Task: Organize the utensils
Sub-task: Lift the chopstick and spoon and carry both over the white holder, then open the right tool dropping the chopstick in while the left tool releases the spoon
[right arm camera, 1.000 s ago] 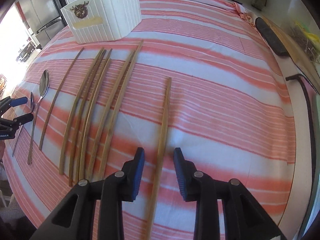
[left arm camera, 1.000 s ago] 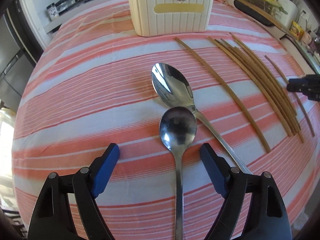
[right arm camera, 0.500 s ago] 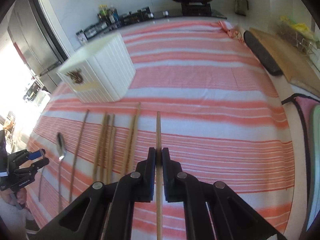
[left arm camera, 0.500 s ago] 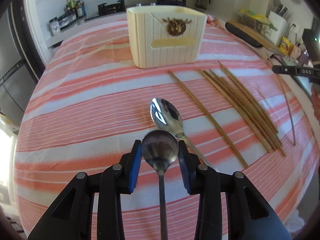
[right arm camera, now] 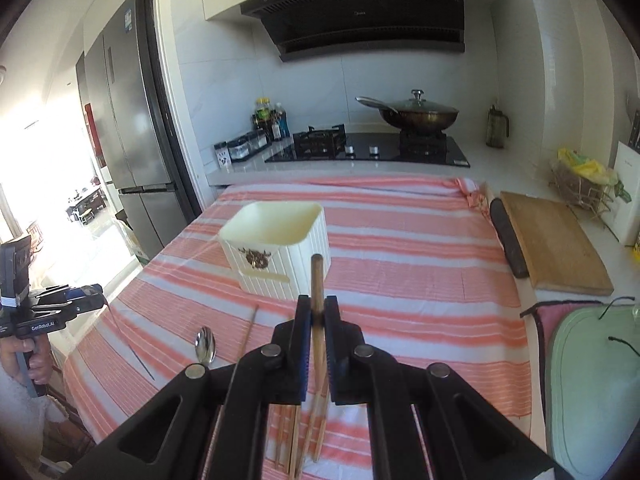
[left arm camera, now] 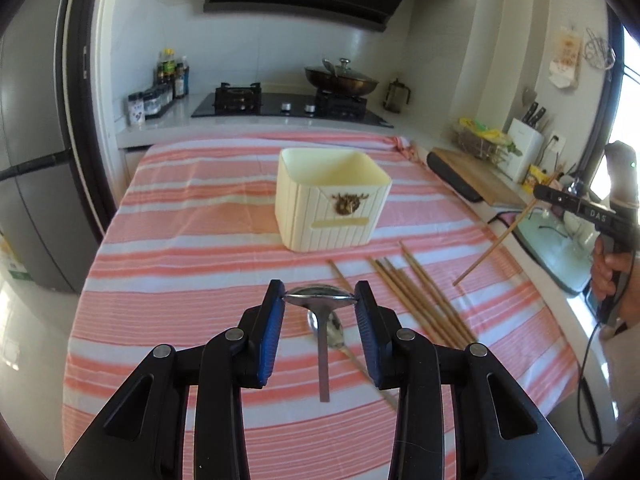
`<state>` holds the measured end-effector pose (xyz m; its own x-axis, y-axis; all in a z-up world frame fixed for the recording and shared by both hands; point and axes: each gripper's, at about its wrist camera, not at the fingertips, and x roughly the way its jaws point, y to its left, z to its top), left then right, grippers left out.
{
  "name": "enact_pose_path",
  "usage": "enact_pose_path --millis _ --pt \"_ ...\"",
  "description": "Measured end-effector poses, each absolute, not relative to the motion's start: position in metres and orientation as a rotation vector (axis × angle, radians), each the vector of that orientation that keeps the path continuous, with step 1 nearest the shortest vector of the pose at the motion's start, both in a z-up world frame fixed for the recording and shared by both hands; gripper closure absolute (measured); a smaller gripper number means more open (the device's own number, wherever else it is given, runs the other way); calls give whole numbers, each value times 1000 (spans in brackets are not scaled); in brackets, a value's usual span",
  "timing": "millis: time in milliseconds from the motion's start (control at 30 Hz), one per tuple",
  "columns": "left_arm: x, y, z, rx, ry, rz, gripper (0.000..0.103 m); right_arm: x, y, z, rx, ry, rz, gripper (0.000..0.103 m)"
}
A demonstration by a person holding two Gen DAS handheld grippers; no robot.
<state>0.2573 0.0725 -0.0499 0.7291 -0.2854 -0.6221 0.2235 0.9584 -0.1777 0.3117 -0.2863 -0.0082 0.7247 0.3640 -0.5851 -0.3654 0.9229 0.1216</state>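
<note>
Above the striped desk, your left gripper fingers pinch a spoon by its bowl (handle dangling), while your right gripper fingers clamp one chopstick before the cream box.

Daylit kitchen, bright overall. Right wrist view: strong glare from the left, doorway beside the fridge blown out white. Left wrist view: window glare at the right edge. Heavy fisheye bending, dark vignette in corners. Striped cloth slightly soft; faint shadows under the chopsticks.
</note>
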Motion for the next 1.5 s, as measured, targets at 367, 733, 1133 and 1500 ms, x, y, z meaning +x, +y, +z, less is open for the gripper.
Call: enact_pose_path --millis 367,733,1133,1500 --pt "337 69 58 -109 542 -283 67 395 -247 62 11 543 427 96" --pt "465 45 31 -175 562 -204 67 474 -187 57 -4 494 440 96" --pt "538 24 -91 -158 902 -178 66 565 -174 -63 21 859 383 94" --pt "438 51 -84 -125 846 -184 23 490 -215 -51 80 737 408 58"
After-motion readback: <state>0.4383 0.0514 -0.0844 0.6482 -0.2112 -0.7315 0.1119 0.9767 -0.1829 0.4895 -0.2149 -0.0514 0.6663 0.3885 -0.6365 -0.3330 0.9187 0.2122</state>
